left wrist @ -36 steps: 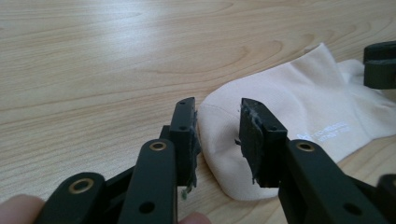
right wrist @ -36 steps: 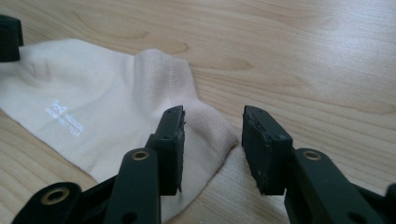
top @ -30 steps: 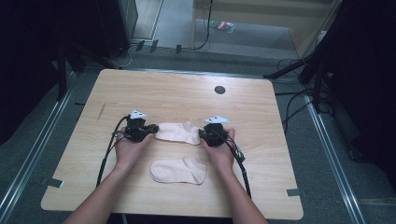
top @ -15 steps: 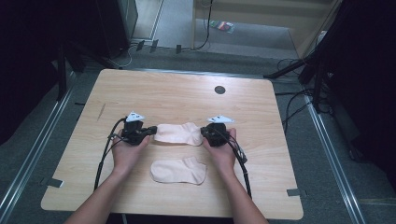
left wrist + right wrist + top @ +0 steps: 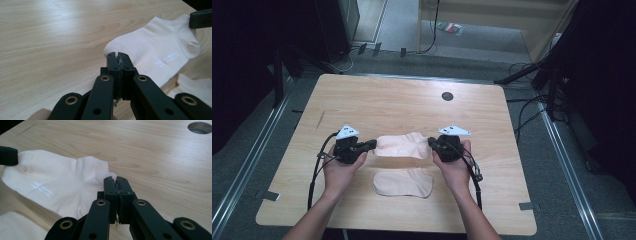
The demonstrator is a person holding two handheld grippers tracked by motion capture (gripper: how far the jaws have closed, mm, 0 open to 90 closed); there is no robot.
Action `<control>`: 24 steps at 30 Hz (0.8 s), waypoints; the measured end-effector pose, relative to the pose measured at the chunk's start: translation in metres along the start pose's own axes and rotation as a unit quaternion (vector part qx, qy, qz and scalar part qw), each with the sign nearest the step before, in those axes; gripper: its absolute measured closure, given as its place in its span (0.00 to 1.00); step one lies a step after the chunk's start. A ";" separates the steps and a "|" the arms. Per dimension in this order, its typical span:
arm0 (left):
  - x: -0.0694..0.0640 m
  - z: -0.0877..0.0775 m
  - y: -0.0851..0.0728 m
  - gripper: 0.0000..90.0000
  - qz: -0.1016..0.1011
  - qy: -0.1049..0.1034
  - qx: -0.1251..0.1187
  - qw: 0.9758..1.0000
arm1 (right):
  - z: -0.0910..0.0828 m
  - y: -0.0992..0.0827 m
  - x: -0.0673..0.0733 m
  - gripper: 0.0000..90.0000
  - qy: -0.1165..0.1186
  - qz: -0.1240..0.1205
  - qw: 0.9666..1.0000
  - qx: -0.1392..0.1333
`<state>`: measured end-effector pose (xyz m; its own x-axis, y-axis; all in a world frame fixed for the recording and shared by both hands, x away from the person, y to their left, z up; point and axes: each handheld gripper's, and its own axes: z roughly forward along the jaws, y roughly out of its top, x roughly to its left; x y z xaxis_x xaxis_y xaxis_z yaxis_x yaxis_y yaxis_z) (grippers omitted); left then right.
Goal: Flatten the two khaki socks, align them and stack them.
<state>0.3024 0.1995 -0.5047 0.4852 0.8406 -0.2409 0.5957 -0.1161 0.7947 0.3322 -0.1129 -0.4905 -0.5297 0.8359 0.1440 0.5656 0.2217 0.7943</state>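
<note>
Cream knit fabric is what is being handled: a short sock is held stretched between the two tongs at the middle of the high view, with a second sock lying flat on the counter just below it in the frame. The left tongs are closed tight on one end, seen in the left gripper view as the rounded edge pinched at the jaw tips. The right tongs are likewise clamped shut on the opposite end, where the cuff edge is bunched between the tips in the right gripper view. The sock appears to be lifted slightly clear of the wood, sagging a little at its centre.

Such a thing is judged to be very light, limp and stretchy, with no stiffness of its own; any part not gripped will droop and fold. Slipping is unlikely on ribbed cotton, and nothing about it is fragile, though a thin pinch of a single layer could pull free under tension. Hold is best taken at the two far ends, toe and cuff, as is done here, so that it is kept spread flat. A grip at the middle would let both ends hang.
</note>
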 end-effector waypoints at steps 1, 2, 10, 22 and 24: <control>0.000 0.000 0.000 1.00 0.000 0.000 0.000 1.000 | 0.000 0.000 0.000 0.98 0.000 0.000 1.000 0.000; -0.002 -0.004 -0.002 1.00 0.000 -0.001 -0.003 1.000 | -0.005 -0.003 0.003 0.98 0.004 0.000 1.000 0.001; -0.016 -0.021 -0.021 1.00 0.008 -0.012 0.003 1.000 | -0.022 -0.021 0.011 0.98 0.016 -0.002 1.000 0.008; -0.040 -0.035 -0.056 1.00 0.018 -0.022 0.028 0.999 | -0.046 -0.060 0.021 0.98 0.030 -0.004 0.999 0.028; -0.042 -0.034 -0.059 1.00 0.025 -0.021 0.034 0.999 | -0.048 -0.065 0.022 0.98 0.030 -0.005 0.999 0.032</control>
<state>0.2246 0.1890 -0.5224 0.5405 0.8104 -0.2260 0.6118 -0.1941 0.7668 0.2538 -0.1331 -0.5106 -0.5709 0.8025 0.1735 0.5984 0.2620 0.7571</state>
